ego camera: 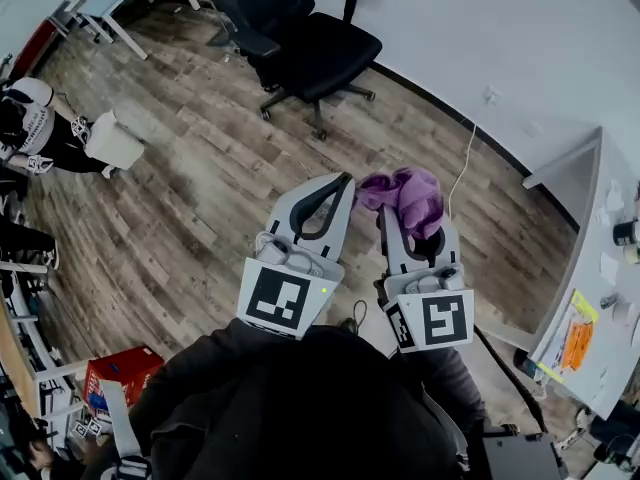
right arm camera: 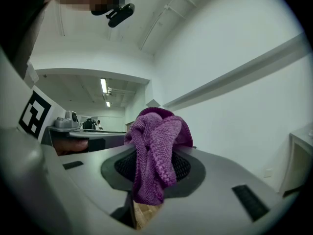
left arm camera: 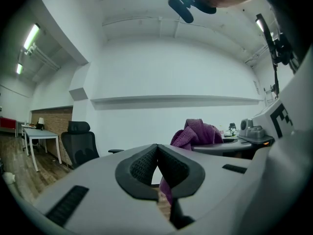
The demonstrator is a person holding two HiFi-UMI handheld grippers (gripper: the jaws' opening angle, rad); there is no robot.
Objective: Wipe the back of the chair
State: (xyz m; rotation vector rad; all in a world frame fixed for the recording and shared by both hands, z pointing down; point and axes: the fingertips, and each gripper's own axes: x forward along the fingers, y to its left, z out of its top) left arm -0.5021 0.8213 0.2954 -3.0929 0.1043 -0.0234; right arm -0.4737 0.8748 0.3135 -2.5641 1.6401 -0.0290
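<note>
The grey two-jaw left gripper (ego camera: pixel 341 182) has its black ribbed pads pressed tip to tip with nothing caught between them, as the left gripper view (left arm camera: pixel 157 147) shows plainly, and it touches no object. Just beside it, the grey two-jaw right gripper (ego camera: pixel 412 230) is clamped on a bunched purple knitted cloth (ego camera: pixel 405 196); in the right gripper view the jaws (right arm camera: pixel 154 166) pinch the lower part of the cloth (right arm camera: pixel 157 143), while the rest bulges above the pads and a fold hangs below them. The same cloth (left arm camera: pixel 195 133) shows past the closed left jaws. There are two grippers, each carrying one cube with a black-and-white square marker, the left cube (ego camera: pixel 285 298) and the right cube (ego camera: pixel 440 320), and there is one cloth. One black mesh-backed swivel office chair with armrests (ego camera: pixel 310 53) stands on the wood-plank floor (ego camera: pixel 200 198) near the white wall (ego camera: pixel 480 28), well apart from both grippers and ahead of them; neither gripper nor the cloth touches it. From the left gripper's camera, the chair (left arm camera: pixel 80 146) appears off to the left. One white desk (ego camera: pixel 575 268) sits at the right edge
</note>
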